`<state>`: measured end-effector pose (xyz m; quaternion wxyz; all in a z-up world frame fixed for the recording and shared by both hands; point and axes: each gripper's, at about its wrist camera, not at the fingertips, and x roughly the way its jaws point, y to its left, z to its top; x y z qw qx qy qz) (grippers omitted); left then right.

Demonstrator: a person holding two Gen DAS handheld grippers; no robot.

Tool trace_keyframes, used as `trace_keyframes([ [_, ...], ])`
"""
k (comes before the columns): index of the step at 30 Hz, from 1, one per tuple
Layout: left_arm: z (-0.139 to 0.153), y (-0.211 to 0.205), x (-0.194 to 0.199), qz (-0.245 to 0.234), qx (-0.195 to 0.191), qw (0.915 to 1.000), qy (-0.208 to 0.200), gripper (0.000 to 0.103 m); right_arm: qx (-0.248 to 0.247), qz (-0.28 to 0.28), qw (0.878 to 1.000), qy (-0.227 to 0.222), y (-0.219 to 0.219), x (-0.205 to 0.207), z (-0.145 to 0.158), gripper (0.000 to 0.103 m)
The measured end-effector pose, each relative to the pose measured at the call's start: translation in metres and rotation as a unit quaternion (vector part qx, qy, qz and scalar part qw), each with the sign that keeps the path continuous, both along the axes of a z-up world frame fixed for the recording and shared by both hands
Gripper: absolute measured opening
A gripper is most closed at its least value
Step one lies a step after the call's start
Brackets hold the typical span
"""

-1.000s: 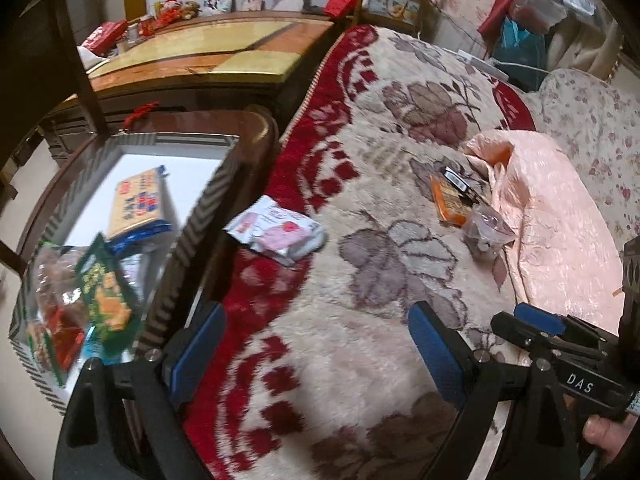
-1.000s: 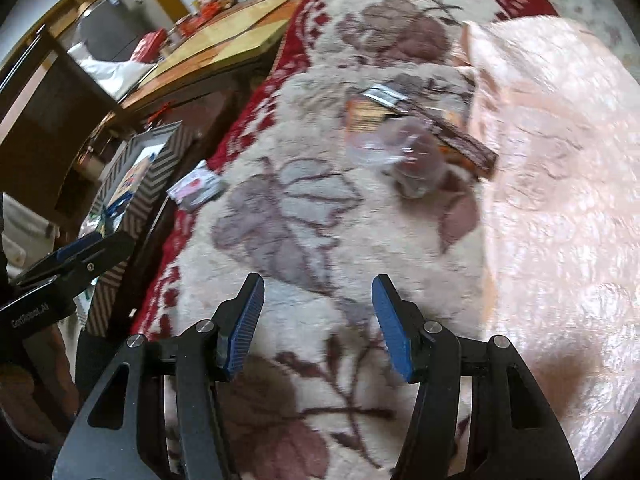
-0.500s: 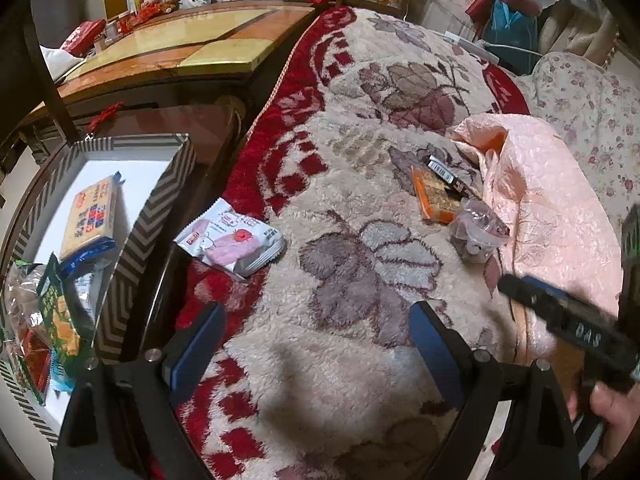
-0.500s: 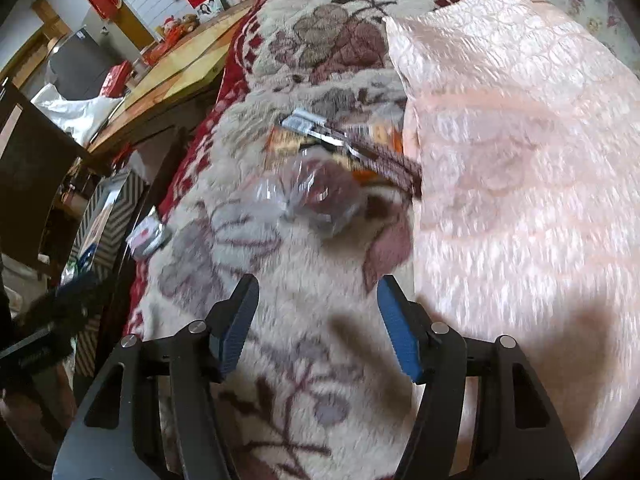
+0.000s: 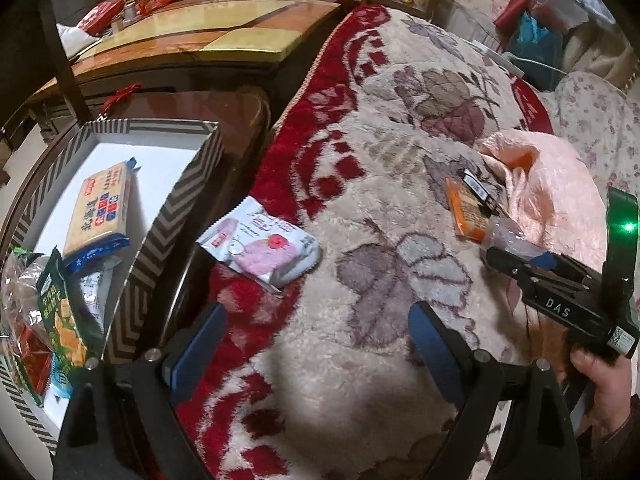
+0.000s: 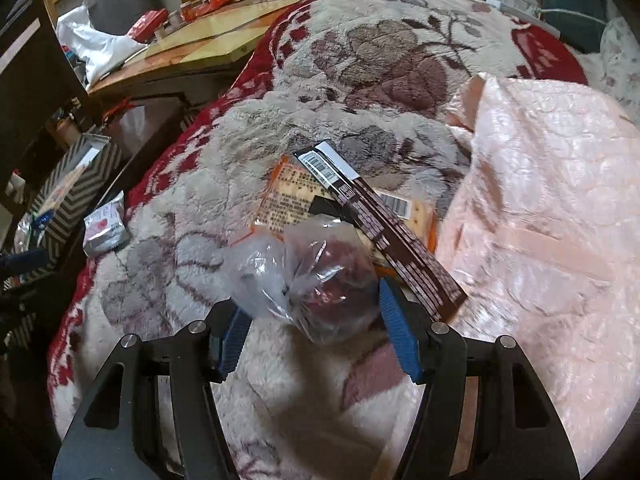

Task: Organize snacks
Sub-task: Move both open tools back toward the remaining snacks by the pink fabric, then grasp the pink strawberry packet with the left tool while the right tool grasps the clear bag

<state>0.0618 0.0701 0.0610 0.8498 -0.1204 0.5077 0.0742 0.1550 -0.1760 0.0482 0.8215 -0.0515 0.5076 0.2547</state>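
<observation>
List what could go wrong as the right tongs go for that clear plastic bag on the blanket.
1. The right tongs are closing around the clear bag; the thin, crinkled film may slip out or tear.
2. The bag lies on the orange packet and against the dark bar, so either could get dragged along.
3. The pink-and-white packet sits at the blanket's edge and could slide off.
</observation>
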Motion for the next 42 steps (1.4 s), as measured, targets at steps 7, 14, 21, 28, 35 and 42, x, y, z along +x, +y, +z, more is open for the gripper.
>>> trace_keyframes([
  [7,0.001,0.019,-0.002,0.021,-0.012,0.9997,-0.002,0.094,0.033,-0.015,0.999,0.018,-0.014,-0.004,0.003,0.035],
  [14,-0.006,0.048,-0.009,0.047,-0.018,0.9987,0.012,0.094,0.081,-0.021,0.996,0.033,-0.029,-0.036,0.013,0.035],
  [21,-0.02,0.049,0.006,0.046,-0.055,0.997,0.029,0.094,0.101,-0.026,0.993,0.051,-0.032,-0.051,0.004,0.035],
  [28,-0.031,0.045,0.035,0.108,-0.111,0.987,0.043,0.094,0.11,-0.027,0.992,0.056,-0.034,-0.05,0.003,0.035],
  [35,-0.052,0.054,0.06,0.185,-0.137,0.9705,0.071,0.094,0.131,-0.031,0.989,0.065,-0.043,-0.047,-0.001,0.035],
  [42,-0.056,0.053,0.062,0.191,-0.119,0.9718,0.071,0.069,0.147,-0.034,0.986,0.069,-0.046,-0.044,-0.005,0.035],
])
